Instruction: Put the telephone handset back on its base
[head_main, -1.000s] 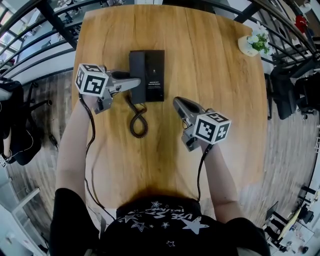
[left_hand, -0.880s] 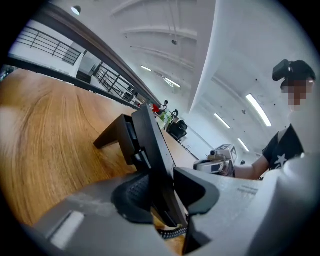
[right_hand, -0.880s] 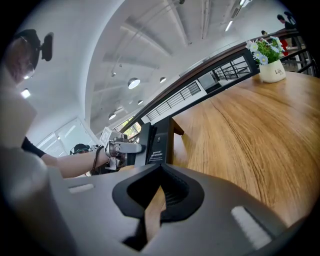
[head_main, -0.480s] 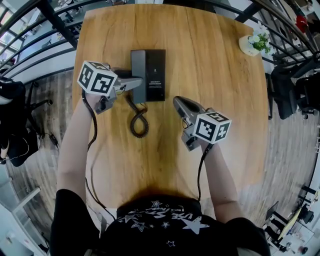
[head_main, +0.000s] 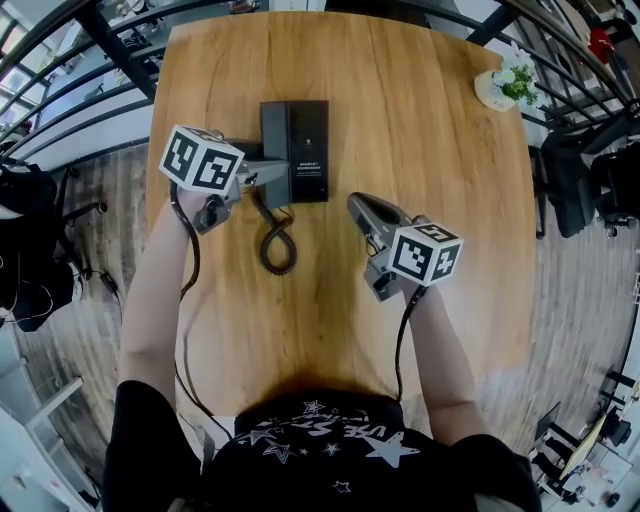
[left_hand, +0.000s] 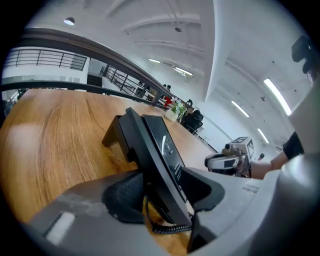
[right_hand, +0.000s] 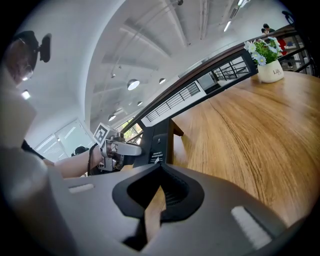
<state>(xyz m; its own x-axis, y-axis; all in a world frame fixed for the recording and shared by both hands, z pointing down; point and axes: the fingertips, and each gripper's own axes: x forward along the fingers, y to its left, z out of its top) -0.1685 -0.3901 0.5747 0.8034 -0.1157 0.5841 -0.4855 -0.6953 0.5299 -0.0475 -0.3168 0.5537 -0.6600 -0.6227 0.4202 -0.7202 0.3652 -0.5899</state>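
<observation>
The black telephone base (head_main: 310, 150) sits at the table's far middle. The black handset (head_main: 275, 140) lies along its left side, and its coiled cord (head_main: 277, 240) trails toward me. My left gripper (head_main: 266, 174) reaches in from the left at the handset's near end. Its jaws are opening, with the handset (left_hand: 145, 165) between them and a gap beside it on one side. The base's printed face (left_hand: 167, 142) shows just behind. My right gripper (head_main: 356, 206) rests shut and empty on the table, to the right of the cord, its fingertips meeting (right_hand: 160, 167).
A white pot of flowers (head_main: 505, 88) stands at the table's far right corner. The wooden table (head_main: 430, 150) is bordered by railings at the back and left. Office chairs stand off its right edge.
My left gripper's jaws have spread apart around the handset's near end, and its cube has shifted slightly right. The handset stays on the base. The right gripper has not moved.
</observation>
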